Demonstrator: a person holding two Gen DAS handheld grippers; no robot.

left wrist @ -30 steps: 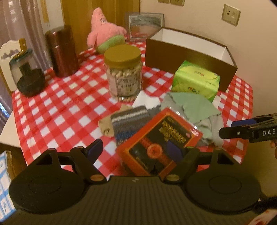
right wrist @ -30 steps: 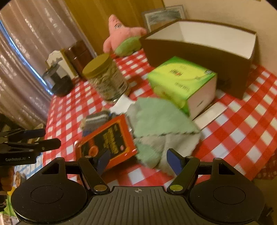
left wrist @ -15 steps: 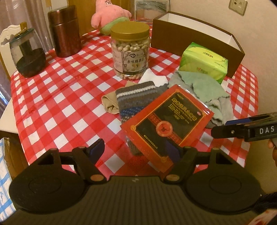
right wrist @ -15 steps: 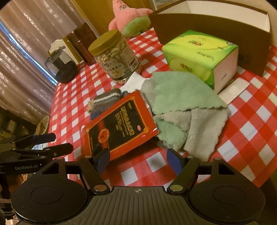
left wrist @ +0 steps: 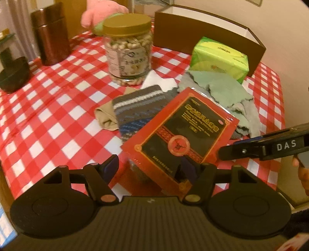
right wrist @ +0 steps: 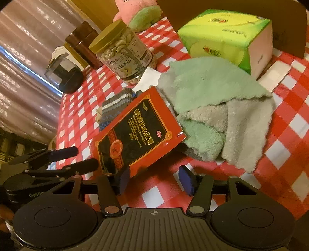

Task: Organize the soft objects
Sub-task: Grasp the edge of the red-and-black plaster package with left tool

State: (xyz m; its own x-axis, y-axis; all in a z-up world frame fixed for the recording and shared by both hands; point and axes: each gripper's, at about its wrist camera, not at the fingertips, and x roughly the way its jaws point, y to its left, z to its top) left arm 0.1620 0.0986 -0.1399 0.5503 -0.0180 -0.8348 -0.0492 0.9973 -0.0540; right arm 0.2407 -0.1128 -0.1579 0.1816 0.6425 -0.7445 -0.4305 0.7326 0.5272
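Observation:
A flat red and black packet lies tilted over a grey striped sock and a green and grey cloth. My left gripper hovers at the packet's near corner, its jaws closing. The corner is between them, the right fingertip overlaps it, and the left one is clear of it. My right gripper is low over the tablecloth, its jaws also closing. The packet has its near edge by that gripper's left finger, and the cloth is just beyond. A pink plush sits at the back.
On the red checked tablecloth stand a nut jar, a brown canister, a dark glass jar, a green tissue box and an open brown box. A beige sock lies beside the striped one.
Both grippers have sunk toward the table and closer to the packet, which now fills more of each view. Both pairs of jaws have narrowed, the right pair more.

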